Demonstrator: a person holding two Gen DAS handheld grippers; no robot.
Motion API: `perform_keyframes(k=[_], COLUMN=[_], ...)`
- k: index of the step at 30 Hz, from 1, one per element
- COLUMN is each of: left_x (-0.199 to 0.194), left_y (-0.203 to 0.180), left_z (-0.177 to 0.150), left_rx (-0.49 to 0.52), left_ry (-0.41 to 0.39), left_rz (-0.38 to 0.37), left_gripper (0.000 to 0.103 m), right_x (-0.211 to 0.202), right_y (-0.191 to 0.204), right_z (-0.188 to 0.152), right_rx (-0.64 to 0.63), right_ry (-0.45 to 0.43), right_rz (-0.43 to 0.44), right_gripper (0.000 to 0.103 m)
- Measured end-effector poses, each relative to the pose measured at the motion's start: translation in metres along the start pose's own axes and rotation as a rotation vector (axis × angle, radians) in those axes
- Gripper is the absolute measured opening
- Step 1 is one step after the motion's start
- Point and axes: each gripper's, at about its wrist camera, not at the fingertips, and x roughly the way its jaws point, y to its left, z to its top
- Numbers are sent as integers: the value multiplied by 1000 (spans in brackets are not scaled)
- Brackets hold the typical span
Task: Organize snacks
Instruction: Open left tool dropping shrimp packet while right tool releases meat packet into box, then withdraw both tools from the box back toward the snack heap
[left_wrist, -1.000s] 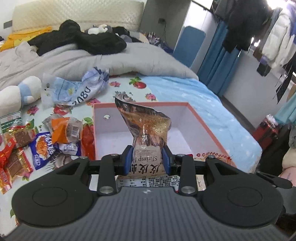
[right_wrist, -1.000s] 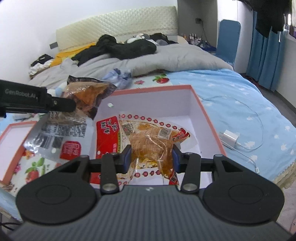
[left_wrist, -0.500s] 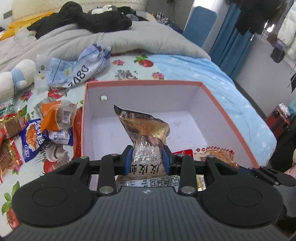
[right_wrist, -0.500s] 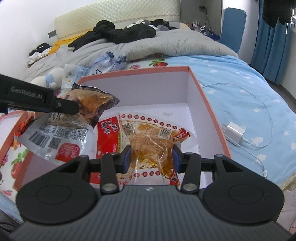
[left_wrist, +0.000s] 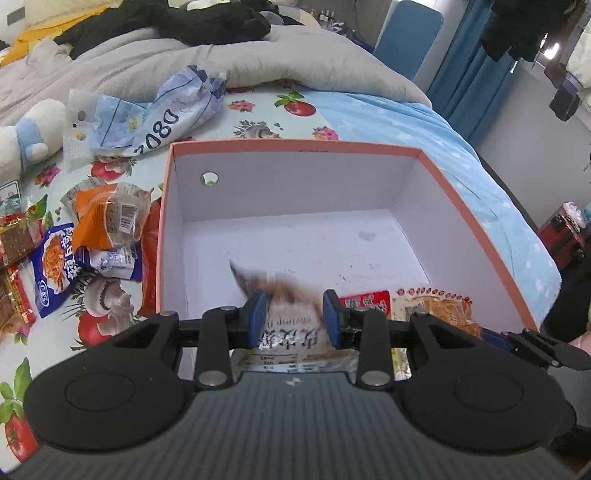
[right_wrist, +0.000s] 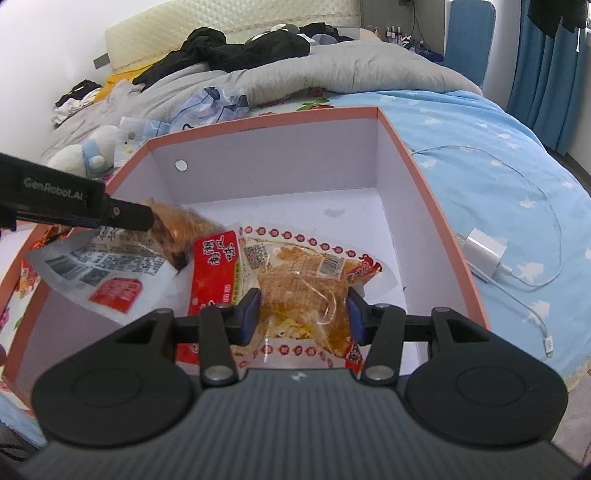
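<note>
Bedding fills both views: a blue bed sheet (right_wrist: 480, 147) printed with small white shapes, a flowered cloth (left_wrist: 258, 110) under the snacks, and a grey duvet (left_wrist: 258, 62) heaped in the upper half of each frame with black clothes (left_wrist: 192, 22) on top.

At the centre of both views sits an open box (left_wrist: 369, 144) with an orange rim and white inner walls.

The left tool (left_wrist: 293, 319), at the lower centre of the left wrist view, pinches a shrimp snack bag (left_wrist: 288, 332) between its blue pads; the bag's upper end is blurred and hangs low inside the box, near the floor at the near wall. In the right wrist view this bag (right_wrist: 110, 266) shows at the left of the frame, held by the left tool (right_wrist: 125, 216) over the box's left side.

The right tool (right_wrist: 303, 314) has its jaws opening, with a clear packet of orange snack (right_wrist: 306, 295) between them. That packet lies on the box floor at the near right; whether the pads still press it cannot be told for certain, though they sit right at its sides.

Outside the box, at the left of the left wrist view, loose snack packets (left_wrist: 107, 218) lie on the flowered cloth, with a crumpled blue-and-white bag (left_wrist: 166, 110) above them and a white plush toy (left_wrist: 26, 136) at the far left. A white charger with its cable (right_wrist: 484, 253) rests on the blue sheet at the right of the right wrist view.
</note>
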Motion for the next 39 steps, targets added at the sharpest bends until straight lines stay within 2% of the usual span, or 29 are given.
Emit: perform_keyframes(k=[3,5,7,9,11,12,15,17,22,28,32,39], left_x=[-8,-16,-28,-43,-58,-66,-90,-101,-140,-178,-214,-289], left_y=[1,2,2,2,3,4,7,12,24,51,63,59], left_z=[-2,-4,-6,-9,-11,-12,-18,-23,-40,-50,-52,-52], left_rx=[-6,-6,-1,9,14,18,27,16,27,-62,-135,-181], left_ry=[0,-5,-27,-56,-62,-63,-70,-43,-110,-83,-110,-120], left_rz=[5,15,38,60,55,57,96,97,166,135,163,225], left_gripper=[42,49,68,77,80,85,93,93,94,95,95,95], right_x=[-6,-13,-23,-33,-46,-52,-74,-87,-118,-142,-150,-146], right_y=[-2,-1,2,5,9,10,16,20,38,64,82,112], right_z=[1,3,5,6,7,7,8,7,0,-14,-17,-7], right_rx=[22,34,34,30,36,43,57,63,69,65,62,-30], right_ry=[-7,-17,-30,-48,-68,-77,-111,-130,-162,-172,-165,-153], right_rz=[-7,-6,-12,-25,-30,-32,-43,-41,-36,-33,-3,17], right_gripper=[69,79,81,81,81,81,81,81,81,81,81,81])
